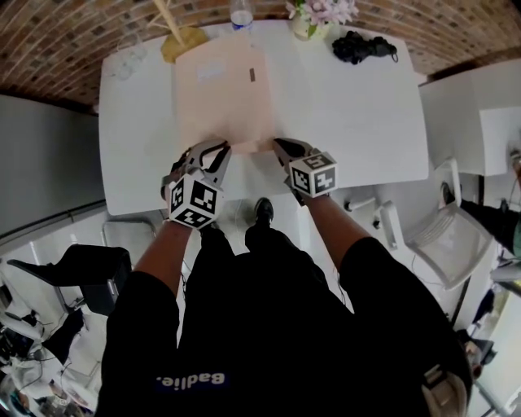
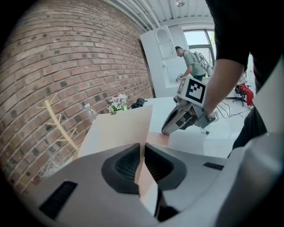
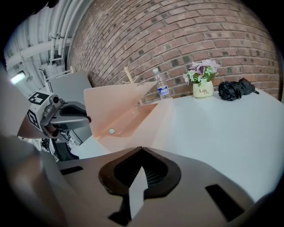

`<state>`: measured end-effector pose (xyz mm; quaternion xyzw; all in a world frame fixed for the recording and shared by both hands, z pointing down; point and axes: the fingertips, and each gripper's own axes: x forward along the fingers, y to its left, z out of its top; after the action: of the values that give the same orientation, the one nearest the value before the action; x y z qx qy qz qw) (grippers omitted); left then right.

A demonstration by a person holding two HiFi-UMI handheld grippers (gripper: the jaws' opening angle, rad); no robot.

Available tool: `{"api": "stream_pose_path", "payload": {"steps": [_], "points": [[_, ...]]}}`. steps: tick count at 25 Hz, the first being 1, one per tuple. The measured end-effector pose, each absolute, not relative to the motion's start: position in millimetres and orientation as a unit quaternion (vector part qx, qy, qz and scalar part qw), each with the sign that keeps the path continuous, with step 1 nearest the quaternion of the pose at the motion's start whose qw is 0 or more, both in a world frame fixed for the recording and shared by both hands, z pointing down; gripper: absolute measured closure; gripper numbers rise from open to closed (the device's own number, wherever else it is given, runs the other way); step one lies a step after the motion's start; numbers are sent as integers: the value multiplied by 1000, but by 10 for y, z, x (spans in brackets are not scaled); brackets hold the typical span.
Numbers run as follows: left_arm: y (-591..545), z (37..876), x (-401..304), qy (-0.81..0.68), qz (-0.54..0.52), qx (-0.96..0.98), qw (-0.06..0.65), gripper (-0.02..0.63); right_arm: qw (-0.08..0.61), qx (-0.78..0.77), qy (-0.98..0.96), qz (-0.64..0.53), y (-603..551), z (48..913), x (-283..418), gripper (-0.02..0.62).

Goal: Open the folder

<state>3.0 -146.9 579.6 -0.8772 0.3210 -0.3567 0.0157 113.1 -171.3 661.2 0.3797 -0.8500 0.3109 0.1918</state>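
A peach folder (image 1: 220, 89) lies on the white table (image 1: 358, 122). My left gripper (image 1: 221, 148) is shut on the near edge of its top cover (image 2: 120, 128), and the sheet runs between the pads (image 2: 128, 166). That cover (image 3: 113, 104) stands lifted off the lower leaf (image 3: 133, 124), which has a small round snap on it. My right gripper (image 1: 281, 145) is shut, its tips (image 3: 142, 150) together at the lower leaf's near edge. Whether it pinches the leaf or only rests on it I cannot tell. From each gripper view the other gripper shows: right gripper (image 2: 166, 130), left gripper (image 3: 86, 119).
Along the brick wall at the table's far edge stand a water bottle (image 1: 241, 15), a flower pot (image 1: 313, 16), a black bundle (image 1: 362, 46) and a yellow wooden stand (image 1: 183, 37). A white chair (image 1: 444, 236) is to the right. A person (image 2: 191, 62) stands far off.
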Motion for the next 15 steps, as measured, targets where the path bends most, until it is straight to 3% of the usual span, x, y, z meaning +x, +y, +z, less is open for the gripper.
{"api": "stream_pose_path", "payload": {"steps": [15], "points": [[-1432, 5191, -828, 498, -140, -848, -117, 591, 208, 390, -842, 311, -1720, 6621, 1142, 566]]}}
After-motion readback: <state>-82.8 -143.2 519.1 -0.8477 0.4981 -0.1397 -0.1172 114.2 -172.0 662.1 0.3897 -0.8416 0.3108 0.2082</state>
